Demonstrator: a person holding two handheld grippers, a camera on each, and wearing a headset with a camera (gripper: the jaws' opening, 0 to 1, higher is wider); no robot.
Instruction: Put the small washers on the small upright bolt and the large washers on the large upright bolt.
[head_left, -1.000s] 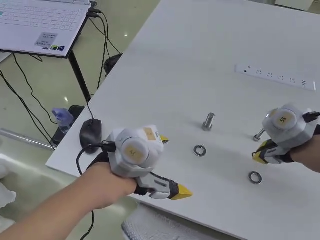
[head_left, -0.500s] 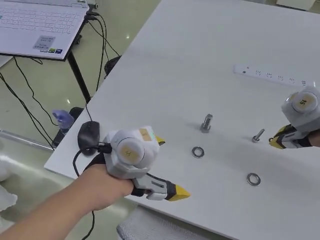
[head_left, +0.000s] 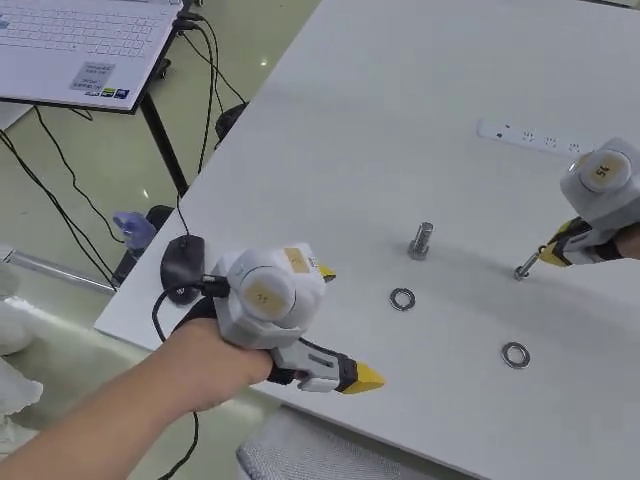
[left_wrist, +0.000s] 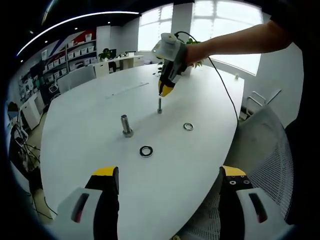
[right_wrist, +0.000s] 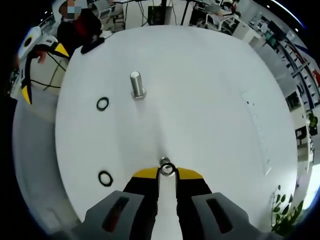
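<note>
Pinching a small silver washer (right_wrist: 168, 170), the right tool (right_wrist: 167, 173) poises it over the small upright steel bolt (head_left: 524, 267) for threading; the left tool (left_wrist: 169, 173) hovers spread, empty.

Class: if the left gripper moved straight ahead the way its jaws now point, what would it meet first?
Most likely the nearer washer, lying on the table ahead of the left gripper, in line between its open jaws, though height is unclear.
</note>
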